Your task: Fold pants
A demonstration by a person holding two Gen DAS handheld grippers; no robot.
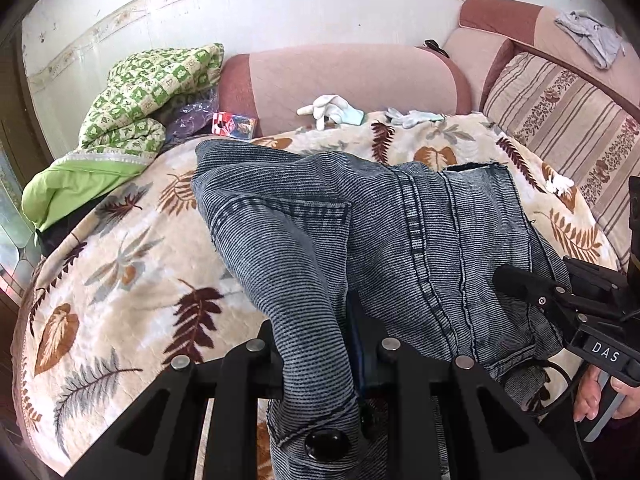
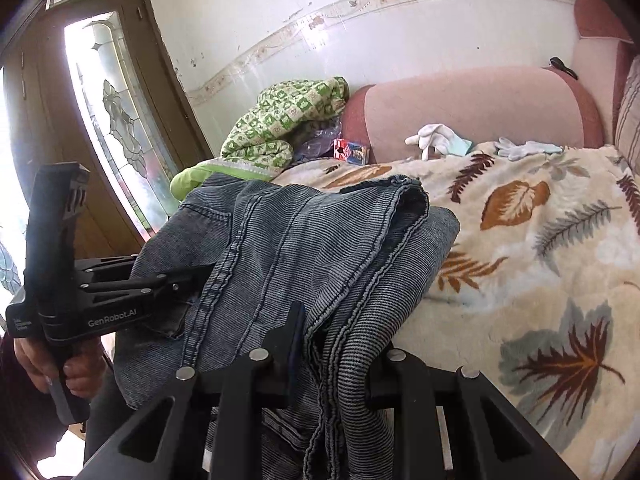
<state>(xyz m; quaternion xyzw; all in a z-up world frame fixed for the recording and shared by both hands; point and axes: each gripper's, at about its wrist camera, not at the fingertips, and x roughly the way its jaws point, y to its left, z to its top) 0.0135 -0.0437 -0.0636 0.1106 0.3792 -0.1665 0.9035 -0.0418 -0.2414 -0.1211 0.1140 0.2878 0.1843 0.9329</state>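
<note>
Two tongs, left tongs (image 1: pixel 316 364) and right tongs (image 2: pixel 332 360), pinch one pants (image 1: pixel 360 240).

Pink sofa (image 1: pixel 352 76) against white wall (image 2: pixel 248 8), daylit glass door (image 2: pixel 116 120).

Tool (image 2: pixel 320 356) tips buried in pants (image 2: pixel 312 240)

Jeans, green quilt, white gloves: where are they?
jeans (image 1: pixel 400 232), left wrist view, back-pocket area.
green quilt (image 2: pixel 280 124), right wrist view, checked top.
white gloves (image 1: pixel 330 109), left wrist view, the left glove's palm.
</note>
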